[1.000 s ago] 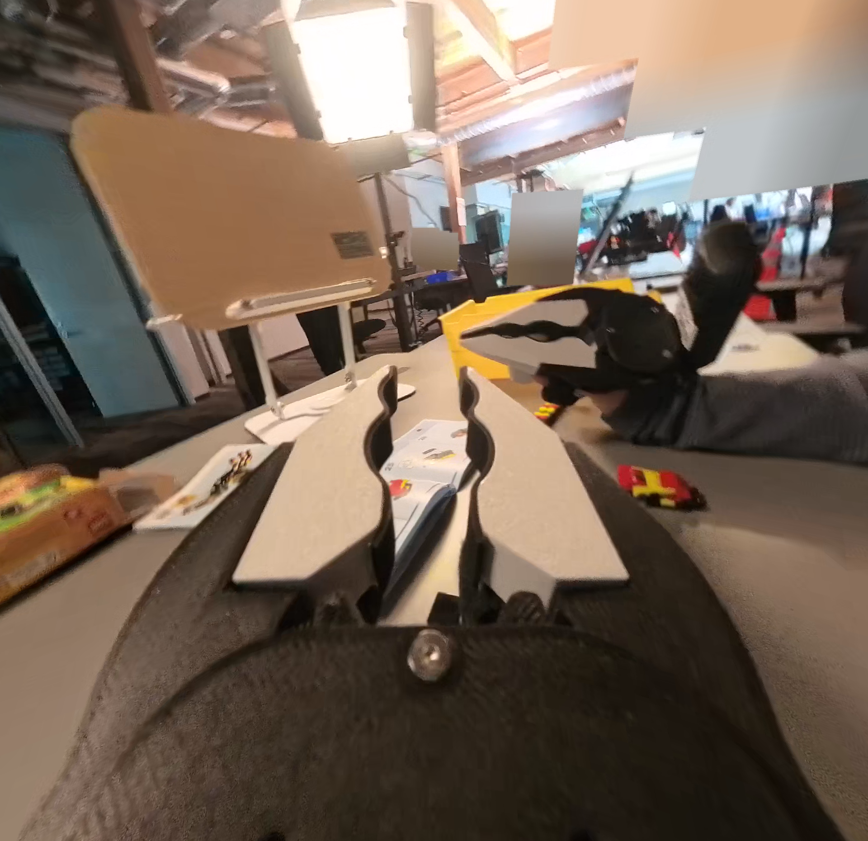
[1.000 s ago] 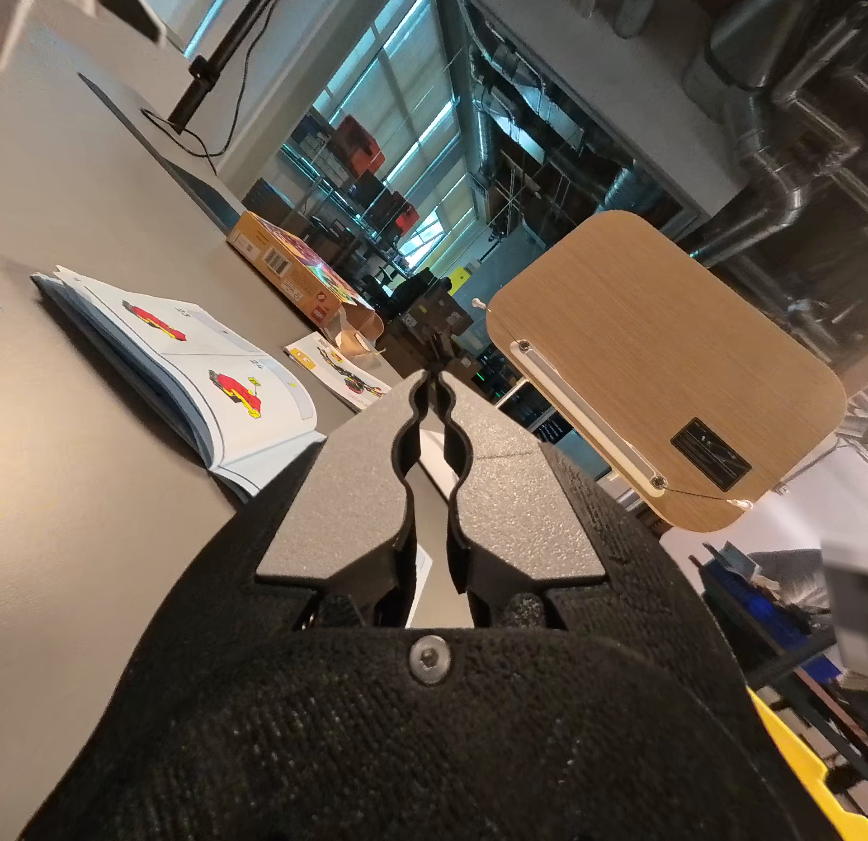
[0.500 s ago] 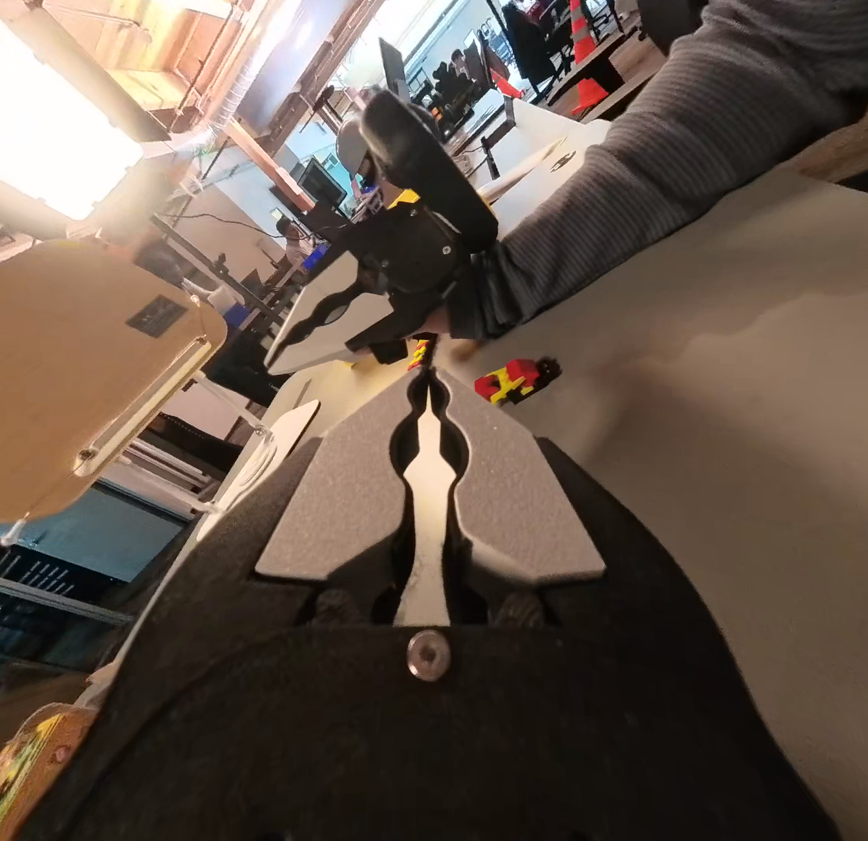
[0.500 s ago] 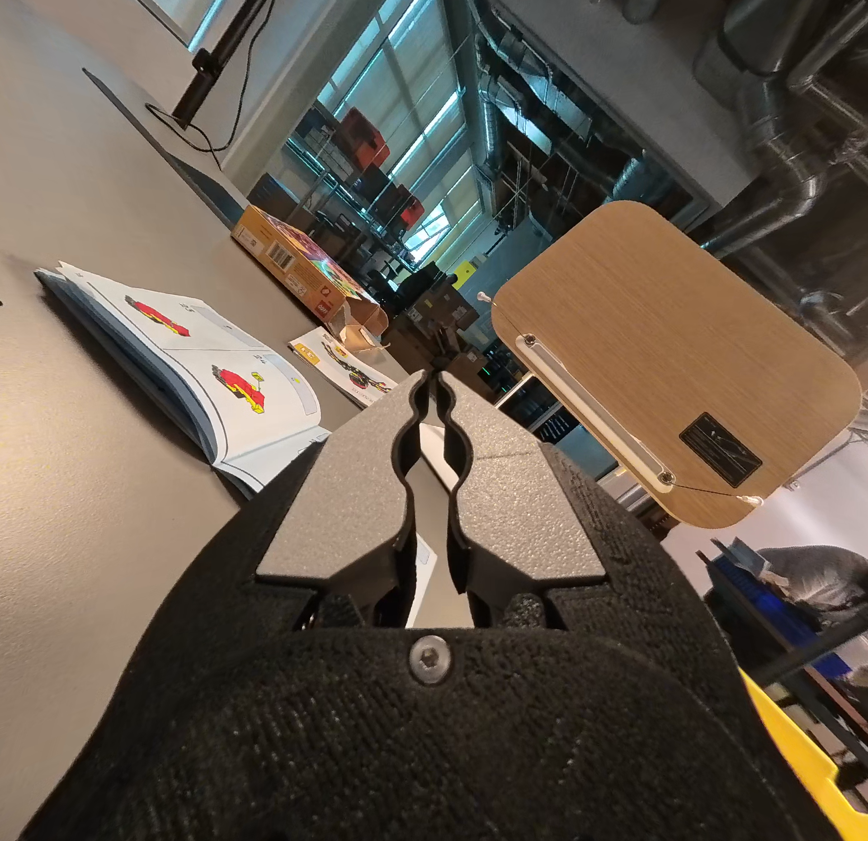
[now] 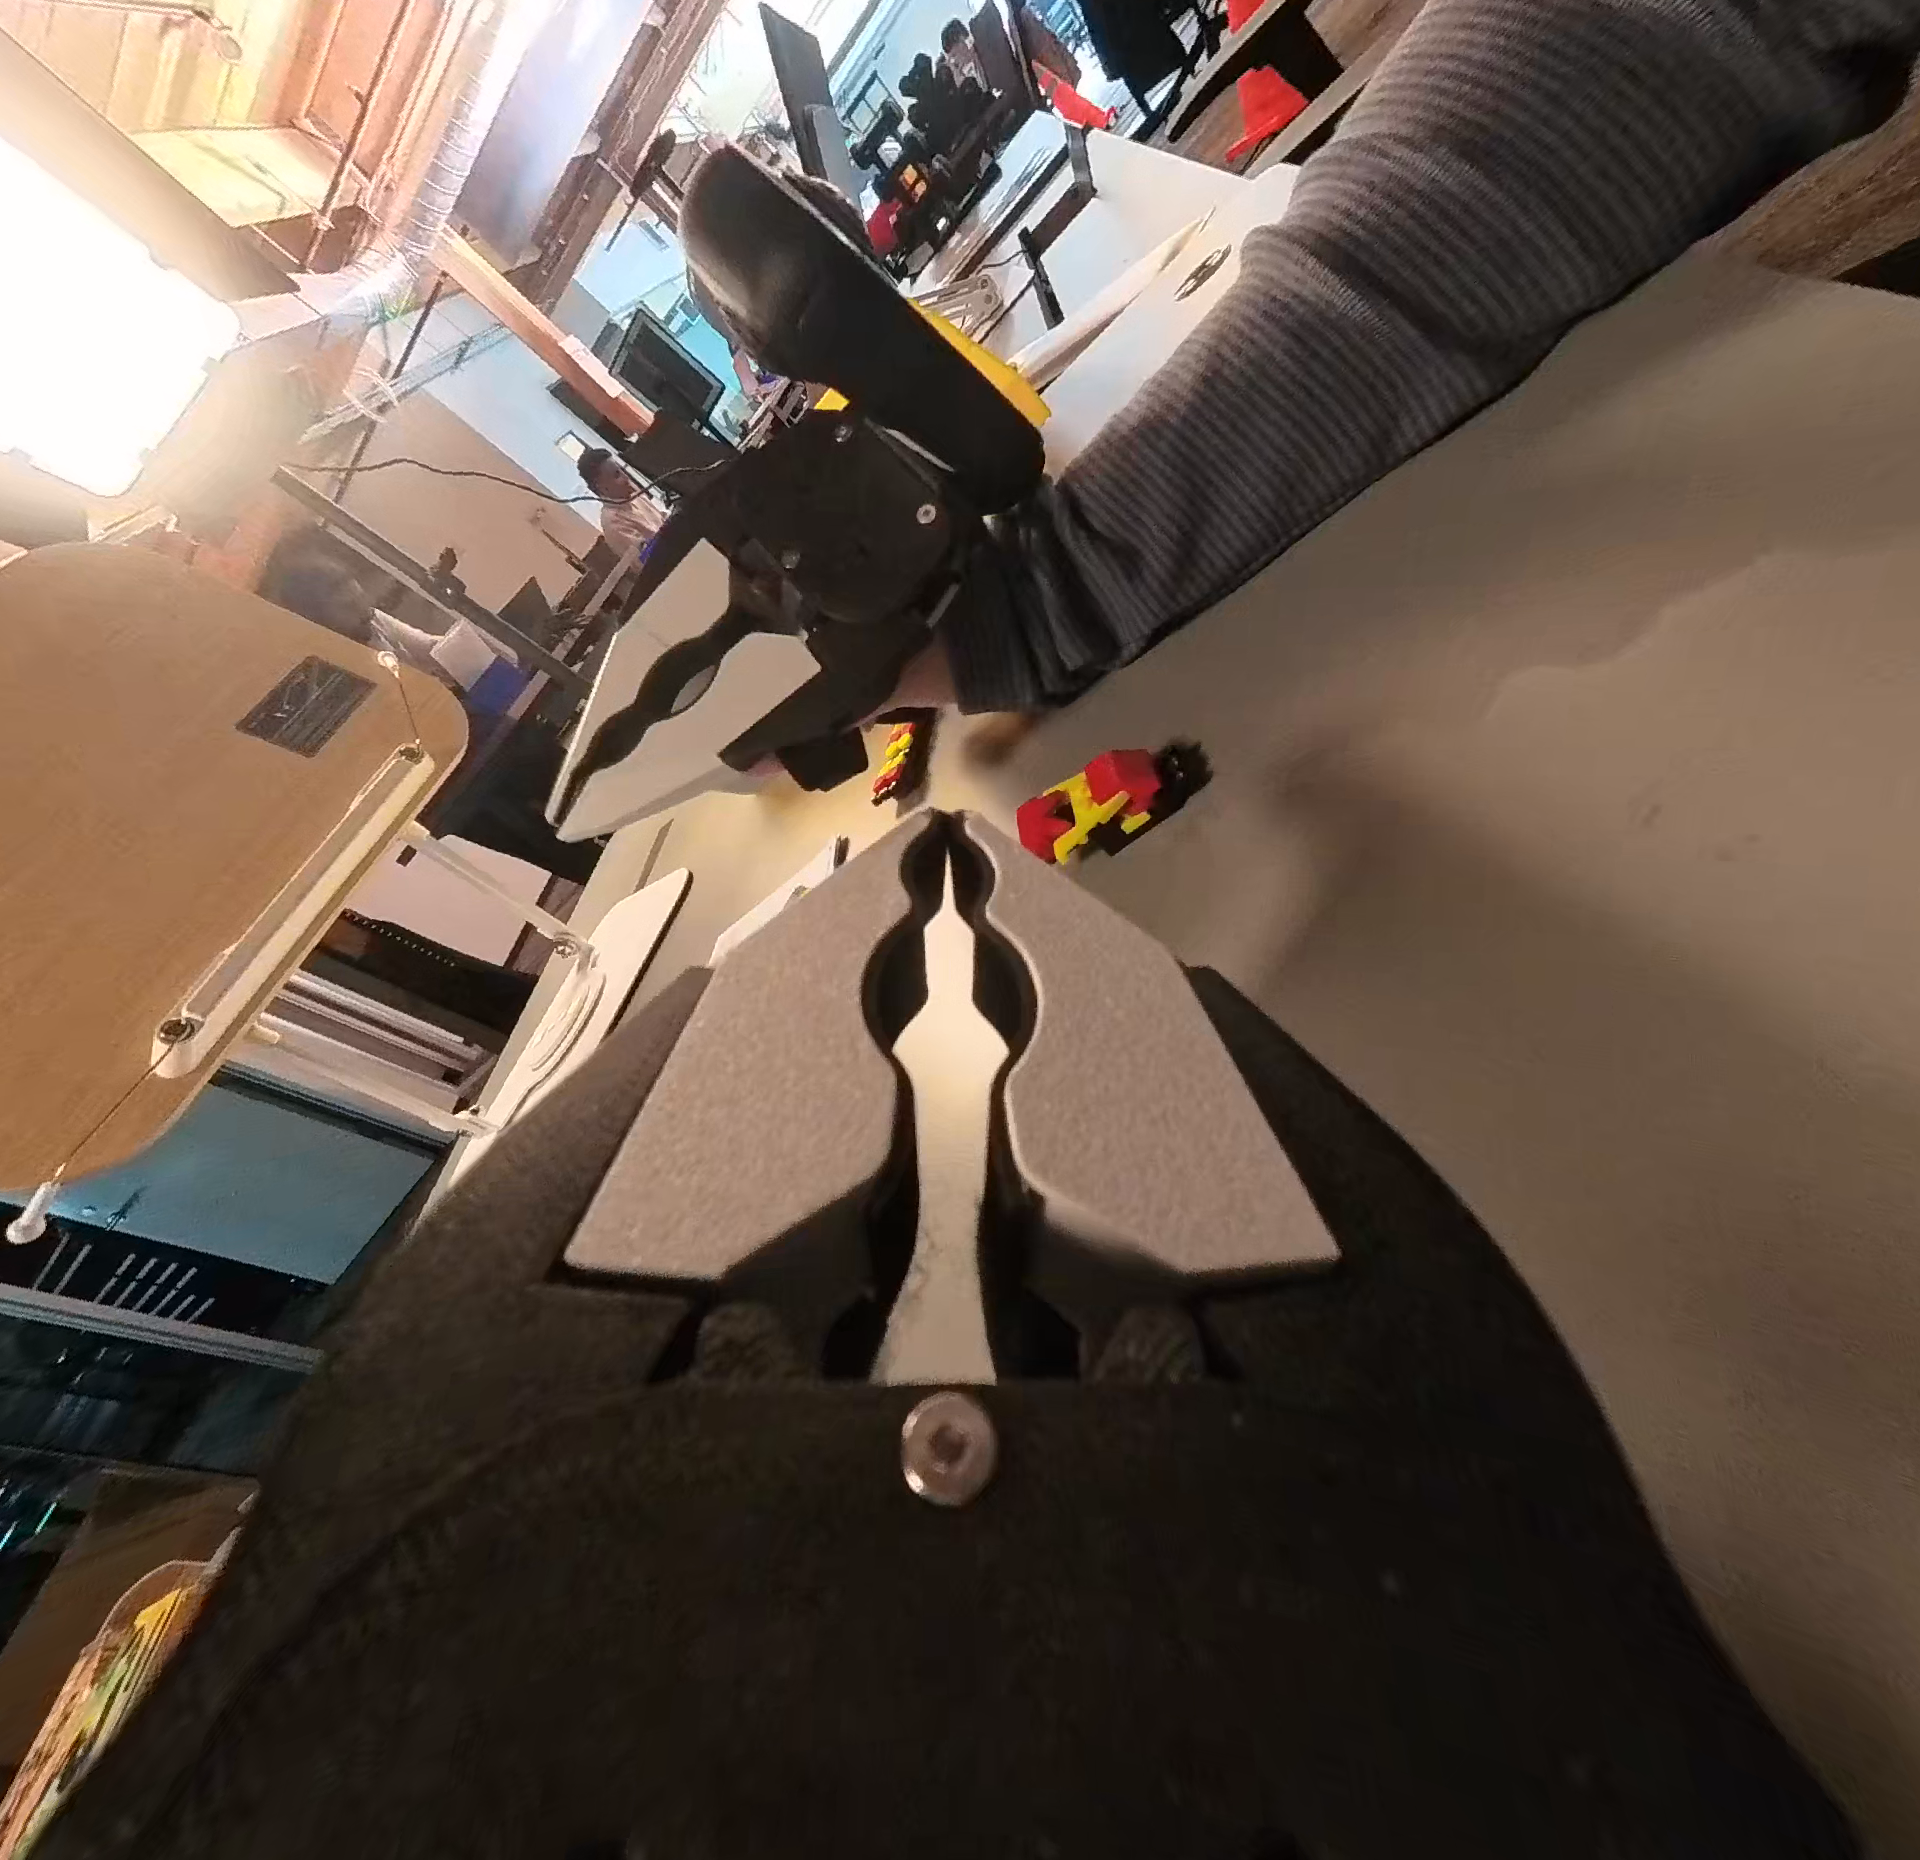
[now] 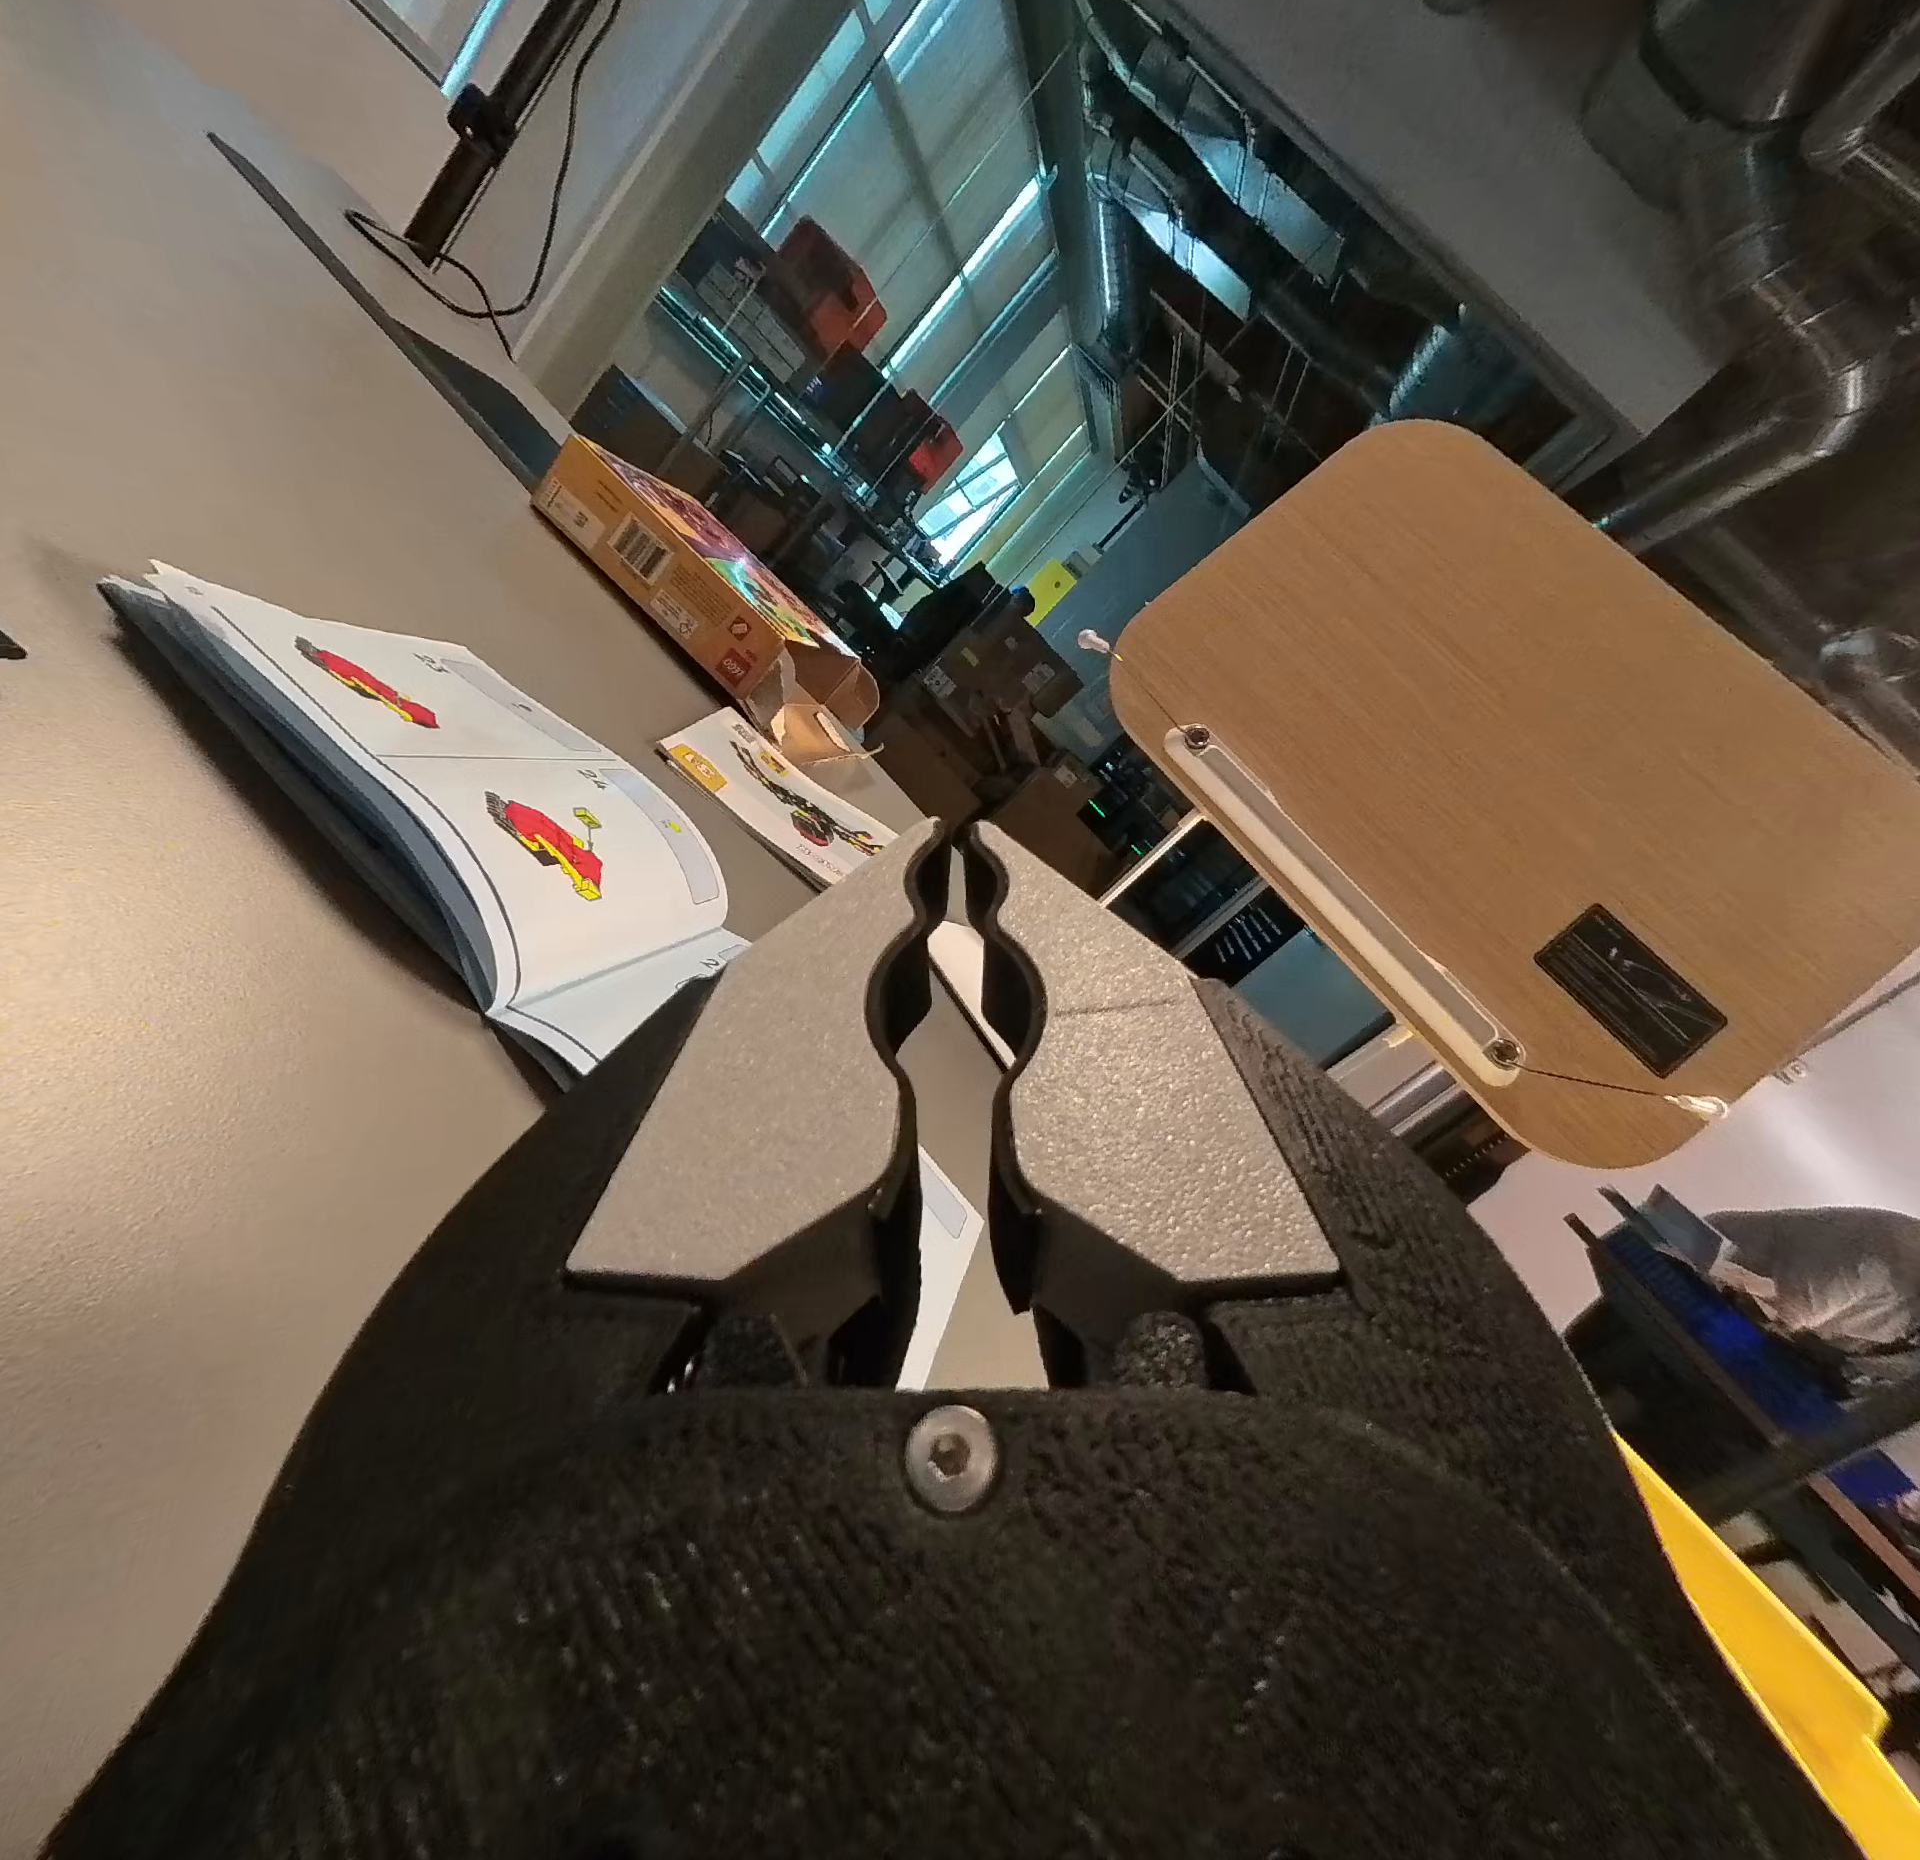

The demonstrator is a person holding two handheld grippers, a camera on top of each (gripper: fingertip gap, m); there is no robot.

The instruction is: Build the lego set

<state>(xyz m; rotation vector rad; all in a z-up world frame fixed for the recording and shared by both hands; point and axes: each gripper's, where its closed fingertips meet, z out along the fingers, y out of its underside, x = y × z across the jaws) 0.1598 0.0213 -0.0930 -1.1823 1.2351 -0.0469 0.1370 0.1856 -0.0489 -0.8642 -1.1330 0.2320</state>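
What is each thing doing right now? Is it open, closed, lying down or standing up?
Left gripper: shut, holding nothing.
Right gripper: shut, holding nothing.
White instruction booklet: lying open on the grey table.
Orange cardboard lego box: lying flat, end flap open.
Small leaflet: lying flat.
Red, yellow and black lego model: part-built, resting on the table.
Wooden book stand: upright, tilted, holding nothing.

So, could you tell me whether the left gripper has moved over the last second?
Yes. The left gripper has swung right, off the open booklet, and closed; it now points at the red and yellow lego piece.
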